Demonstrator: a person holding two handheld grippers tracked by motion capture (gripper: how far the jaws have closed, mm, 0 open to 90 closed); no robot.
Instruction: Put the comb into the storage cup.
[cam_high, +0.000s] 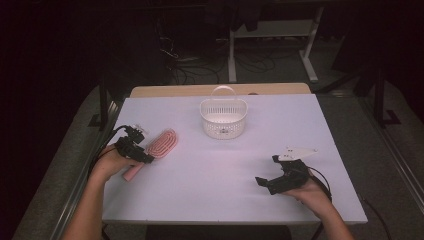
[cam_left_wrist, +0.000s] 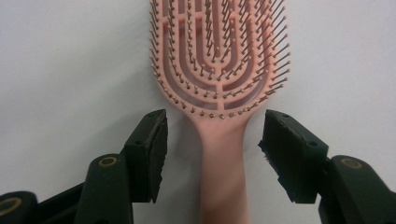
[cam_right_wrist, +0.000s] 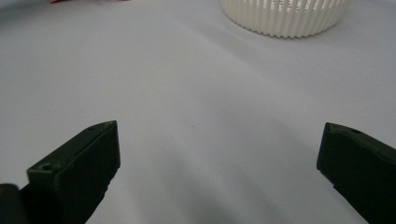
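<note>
while i hold my left gripper (cam_left_wrist: 212, 140) wide astride the pink plastic bristle hairbrush (cam_left_wrist: 219, 70) handle untouched, right gripper (cam_right_wrist: 219, 158) wide over bare white table (cam_right_wrist: 187, 93)

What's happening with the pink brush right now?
Left gripper open, jaws either side of pink hairbrush handle. Right gripper open over bare table. Brush flat, nothing in the way.

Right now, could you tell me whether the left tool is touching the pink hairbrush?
Apart. The left gripper view shows the left tool open, white table visible between each jaw and the hairbrush handle.
</note>
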